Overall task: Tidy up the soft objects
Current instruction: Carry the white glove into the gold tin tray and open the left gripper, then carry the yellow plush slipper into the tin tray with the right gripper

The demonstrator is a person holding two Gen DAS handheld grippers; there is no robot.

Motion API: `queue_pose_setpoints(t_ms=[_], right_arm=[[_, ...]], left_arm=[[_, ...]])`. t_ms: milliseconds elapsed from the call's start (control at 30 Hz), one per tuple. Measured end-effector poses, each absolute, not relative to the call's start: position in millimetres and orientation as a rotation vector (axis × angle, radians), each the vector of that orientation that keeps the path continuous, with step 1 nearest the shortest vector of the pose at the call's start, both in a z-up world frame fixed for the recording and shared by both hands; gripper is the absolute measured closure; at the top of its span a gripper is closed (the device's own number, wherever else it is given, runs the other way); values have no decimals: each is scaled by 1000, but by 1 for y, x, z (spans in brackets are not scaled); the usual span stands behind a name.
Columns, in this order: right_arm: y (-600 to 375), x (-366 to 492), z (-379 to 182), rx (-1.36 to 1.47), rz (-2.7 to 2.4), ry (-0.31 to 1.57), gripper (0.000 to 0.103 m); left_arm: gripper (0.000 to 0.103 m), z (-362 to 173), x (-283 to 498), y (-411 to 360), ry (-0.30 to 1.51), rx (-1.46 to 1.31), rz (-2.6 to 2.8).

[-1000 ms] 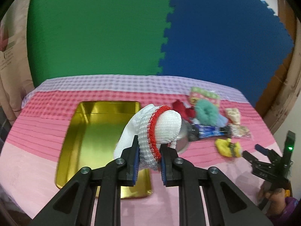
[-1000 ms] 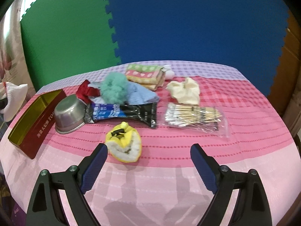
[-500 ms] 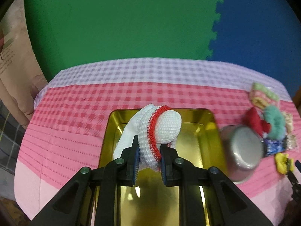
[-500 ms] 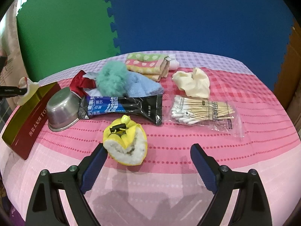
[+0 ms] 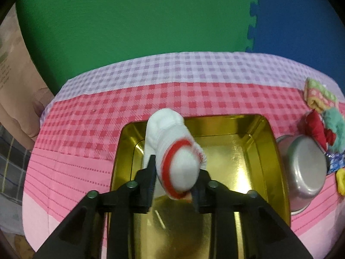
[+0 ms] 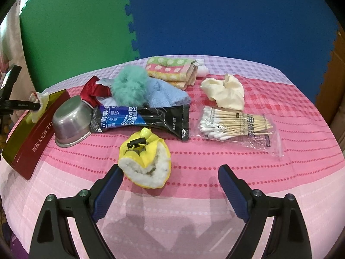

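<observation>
The left gripper (image 5: pixel 175 180) is over the gold tin (image 5: pixel 267 151), its fingers apart with the white knitted sock (image 5: pixel 172 149) between them — blurred, so whether the pads still press it is not clear; the sock's red-banded end hides the inner fingertips and part of the tin's floor. Beside the tin's right wall lies the tipped steel bowl (image 5: pixel 306 170), and past it the red cloth (image 5: pixel 317 127), teal pom-pom (image 5: pixel 334 127) and spotted towel (image 5: pixel 319 95) are squeezed at the frame edge, partly cut off. The right gripper (image 6: pixel 170 185) hovers wide open near the yellow fleece-lined item (image 6: pixel 146 157), which lies well to the right of the tin (image 6: pixel 32 133); what that item is cannot be made out.
</observation>
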State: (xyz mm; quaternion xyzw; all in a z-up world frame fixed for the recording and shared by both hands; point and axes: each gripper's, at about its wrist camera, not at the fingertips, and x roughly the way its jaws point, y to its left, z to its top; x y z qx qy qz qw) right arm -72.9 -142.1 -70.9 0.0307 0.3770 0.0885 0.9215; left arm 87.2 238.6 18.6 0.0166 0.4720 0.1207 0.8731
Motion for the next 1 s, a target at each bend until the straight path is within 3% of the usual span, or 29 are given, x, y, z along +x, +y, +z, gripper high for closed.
queue_pose_setpoints(t_ms=[367,733,800,833,867,1000], right_arm=[[-138,-71,-73,41,191,793,11],[-119,-56,-77,-44,213,850,11],[-116,-55,-80,-65,215,864,22],[-113,-54,-81,-76,224,871,42],[-110,-54,-81,-88,234,871,53],[-102,-60,-80,-128,257,850,69]], left_arm=[[36,46,68,225,873,79,287],[25,83,33,206,781,98,291],[24,88,25,203,768,100,290],[24,91,20,203,762,100,291],[24,94,17,202,760,99,291],[23,100,0,199,761,71,298]])
